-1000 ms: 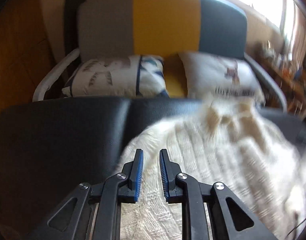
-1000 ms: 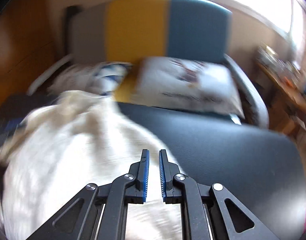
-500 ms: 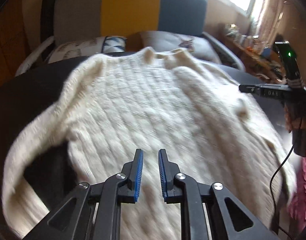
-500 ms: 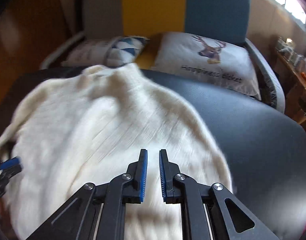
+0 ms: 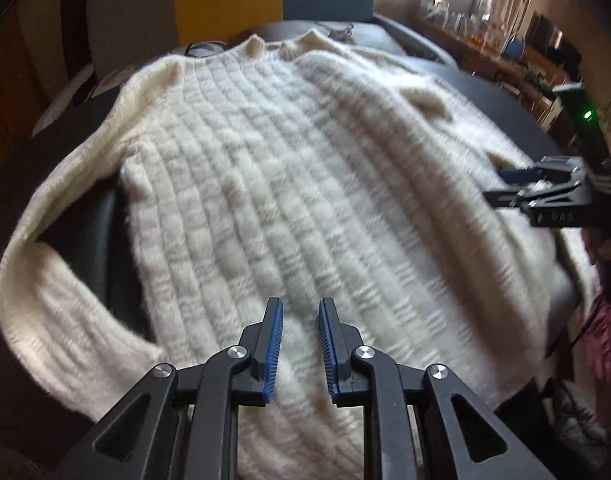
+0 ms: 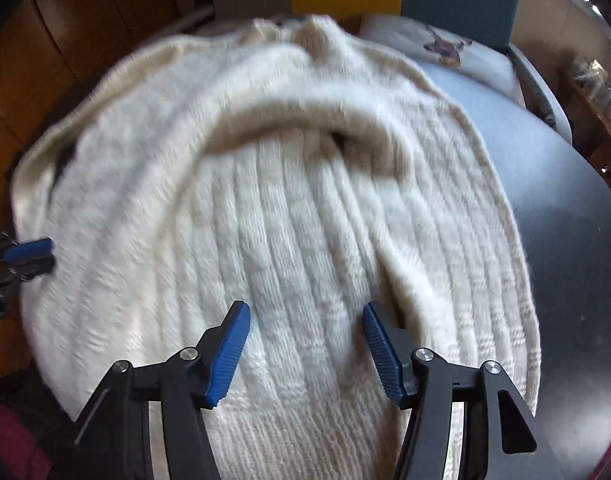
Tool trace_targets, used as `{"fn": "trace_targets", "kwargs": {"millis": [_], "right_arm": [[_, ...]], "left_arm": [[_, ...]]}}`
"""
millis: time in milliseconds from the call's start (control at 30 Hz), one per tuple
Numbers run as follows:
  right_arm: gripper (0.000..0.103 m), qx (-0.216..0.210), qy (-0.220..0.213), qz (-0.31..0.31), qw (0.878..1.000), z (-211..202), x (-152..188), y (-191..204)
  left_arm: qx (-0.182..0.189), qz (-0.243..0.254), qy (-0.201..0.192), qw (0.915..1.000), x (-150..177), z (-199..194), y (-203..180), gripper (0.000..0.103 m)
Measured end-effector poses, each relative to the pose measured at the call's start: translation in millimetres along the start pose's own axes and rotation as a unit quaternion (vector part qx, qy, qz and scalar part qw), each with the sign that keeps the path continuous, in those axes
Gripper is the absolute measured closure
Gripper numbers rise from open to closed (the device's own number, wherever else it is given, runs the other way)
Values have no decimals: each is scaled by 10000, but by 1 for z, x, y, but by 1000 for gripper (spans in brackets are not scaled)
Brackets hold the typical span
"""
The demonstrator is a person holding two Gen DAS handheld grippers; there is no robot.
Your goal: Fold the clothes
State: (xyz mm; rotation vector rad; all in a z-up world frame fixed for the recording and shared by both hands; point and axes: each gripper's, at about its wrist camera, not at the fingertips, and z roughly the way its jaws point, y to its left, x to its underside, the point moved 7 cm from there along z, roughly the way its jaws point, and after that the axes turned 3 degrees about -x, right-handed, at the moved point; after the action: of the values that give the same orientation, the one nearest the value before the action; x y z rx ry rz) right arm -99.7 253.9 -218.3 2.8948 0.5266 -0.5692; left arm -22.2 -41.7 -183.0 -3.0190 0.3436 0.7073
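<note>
Cream ribbed sweater (image 5: 305, 184) — black table (image 6: 577, 240).

Dark table (image 5: 501, 92), cream knit sweater (image 5: 289, 184) spread flat on it

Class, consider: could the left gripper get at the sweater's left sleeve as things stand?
Probably yes. The left gripper hovers with jaws slightly apart over the cream knit sweater; the sleeve lies uncovered on the dark table, with nothing between.

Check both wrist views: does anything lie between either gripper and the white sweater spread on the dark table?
Nothing visible does. The sweater lies flat on the dark table, directly below the left gripper and the wide-open right gripper. No other object lies on it.
</note>
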Motion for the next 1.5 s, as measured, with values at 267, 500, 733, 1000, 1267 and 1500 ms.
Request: {"fn": "trace_targets", "kwargs": {"millis": [267, 500, 733, 1000, 1267, 1500], "right_arm": [[87, 97, -188, 150, 9997, -18, 22, 11], [88, 50, -171, 493, 9986, -36, 60, 14], [66, -440, -1156, 724, 9897, -89, 38, 32], [43, -1141, -989, -28, 9885, -56, 13, 134], [42, -1415, -824, -366, 9858, -28, 7, 181], [34, -1104, -625, -591, 9902, -11, 11, 189]], "left_arm": [[-300, 235, -211, 9991, 1, -3, 4, 99], [-287, 9, -170, 9994, -13, -6, 44, 97], [233, -1246, -840, 9884, -3, -70, 95, 92], [-747, -2473, -622, 9640, 74, -85, 209, 86], [65, -3152, -466, 9478, 79, -45, 220, 85], [221, -3630, -575, 9297, 67, -23, 225, 85]]}}
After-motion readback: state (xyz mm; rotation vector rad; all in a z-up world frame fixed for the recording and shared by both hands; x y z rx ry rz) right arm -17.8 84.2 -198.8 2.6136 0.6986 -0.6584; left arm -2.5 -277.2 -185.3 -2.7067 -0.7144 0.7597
